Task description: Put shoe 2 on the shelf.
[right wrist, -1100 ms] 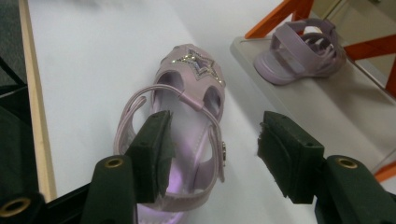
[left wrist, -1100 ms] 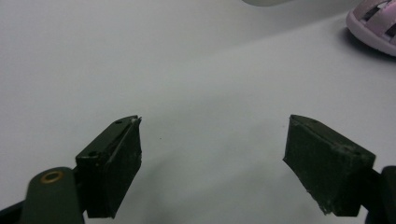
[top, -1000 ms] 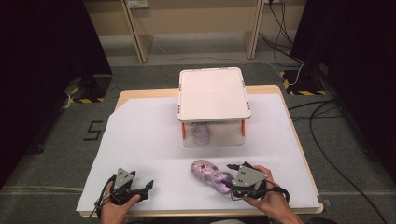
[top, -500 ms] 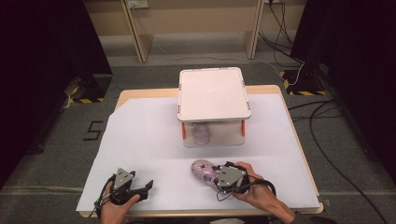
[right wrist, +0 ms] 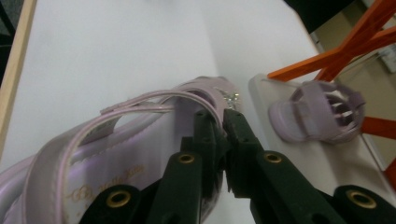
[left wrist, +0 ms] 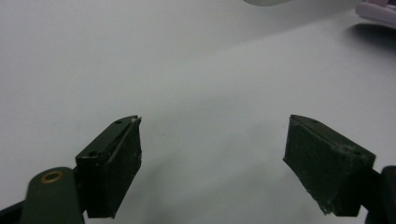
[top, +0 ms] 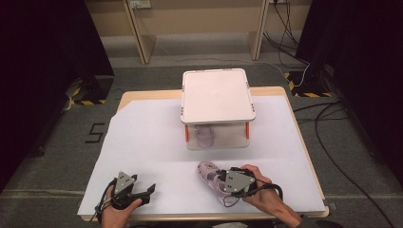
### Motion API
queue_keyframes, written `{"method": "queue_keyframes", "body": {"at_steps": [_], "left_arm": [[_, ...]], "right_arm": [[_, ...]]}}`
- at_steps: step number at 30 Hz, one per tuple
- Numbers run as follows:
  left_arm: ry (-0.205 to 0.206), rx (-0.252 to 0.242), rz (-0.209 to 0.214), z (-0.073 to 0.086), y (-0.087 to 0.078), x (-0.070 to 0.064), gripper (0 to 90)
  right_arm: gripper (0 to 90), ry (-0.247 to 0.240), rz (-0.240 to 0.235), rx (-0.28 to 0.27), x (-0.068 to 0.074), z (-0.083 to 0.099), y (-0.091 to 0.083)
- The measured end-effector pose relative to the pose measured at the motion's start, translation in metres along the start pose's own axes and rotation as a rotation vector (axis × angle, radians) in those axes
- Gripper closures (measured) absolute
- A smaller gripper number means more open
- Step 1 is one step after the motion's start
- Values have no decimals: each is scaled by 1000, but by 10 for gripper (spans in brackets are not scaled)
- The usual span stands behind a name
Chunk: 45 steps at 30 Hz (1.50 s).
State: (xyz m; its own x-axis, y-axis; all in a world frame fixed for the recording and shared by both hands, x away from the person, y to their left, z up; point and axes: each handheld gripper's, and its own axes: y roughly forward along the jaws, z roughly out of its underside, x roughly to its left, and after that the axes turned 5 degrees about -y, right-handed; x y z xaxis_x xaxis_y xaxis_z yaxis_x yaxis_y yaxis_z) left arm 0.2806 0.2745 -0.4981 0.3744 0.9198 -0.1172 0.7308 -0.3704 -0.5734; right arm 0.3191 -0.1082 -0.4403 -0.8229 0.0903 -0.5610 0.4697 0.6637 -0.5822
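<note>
A lilac sandal (top: 209, 173) lies on the white table cover near the front edge. My right gripper (top: 221, 183) reaches over it from the right. In the right gripper view the jaws are pressed together on the sandal's (right wrist: 140, 154) upper strap (right wrist: 187, 95), so the right gripper (right wrist: 223, 116) is shut on it. A second lilac sandal (top: 206, 135) (right wrist: 322, 112) sits on the lower level of the white rack (top: 216, 95). My left gripper (top: 142, 192) (left wrist: 212, 135) rests at the front left, open, with bare cover between its jaws.
The rack has a white top and orange legs (right wrist: 345, 51) and stands at the middle back of the table. The wooden table edge (top: 152, 93) borders the white cover. Cables (top: 332, 142) lie on the floor to the right.
My right gripper has moved left onto the near sandal and shut on its strap. The left gripper has stayed in place.
</note>
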Motion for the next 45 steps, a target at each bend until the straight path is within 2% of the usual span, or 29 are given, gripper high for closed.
{"method": "queue_keyframes", "body": {"at_steps": [3, 11, 15, 21, 27, 32, 38, 45], "left_arm": [[3, 2, -1, 0, 0, 0, 184], [1, 1, -2, 0, 0, 0, 185], [0, 3, -3, 0, 0, 0, 184], [0, 7, -3, 0, 0, 0, 184], [-5, 4, -2, 0, 1, 1, 185], [-5, 3, -2, 0, 0, 1, 185], [-8, -2, 5, 0, 1, 0, 184], [-2, 2, 4, 0, 0, 0, 185]], "right_arm": [[850, -5, 28, -16, -2, -3, -8], [850, 20, 105, 1, -14, 1, -18], [850, 32, 154, 27, -21, 5, -21], [849, 79, 223, 79, -34, 16, -18], [849, 93, 287, 153, -49, 26, 0], [849, 92, 316, 191, -64, 31, 22], [848, 98, 354, 235, -75, 33, 47], [842, 108, 394, 276, -85, 36, 67]]}}
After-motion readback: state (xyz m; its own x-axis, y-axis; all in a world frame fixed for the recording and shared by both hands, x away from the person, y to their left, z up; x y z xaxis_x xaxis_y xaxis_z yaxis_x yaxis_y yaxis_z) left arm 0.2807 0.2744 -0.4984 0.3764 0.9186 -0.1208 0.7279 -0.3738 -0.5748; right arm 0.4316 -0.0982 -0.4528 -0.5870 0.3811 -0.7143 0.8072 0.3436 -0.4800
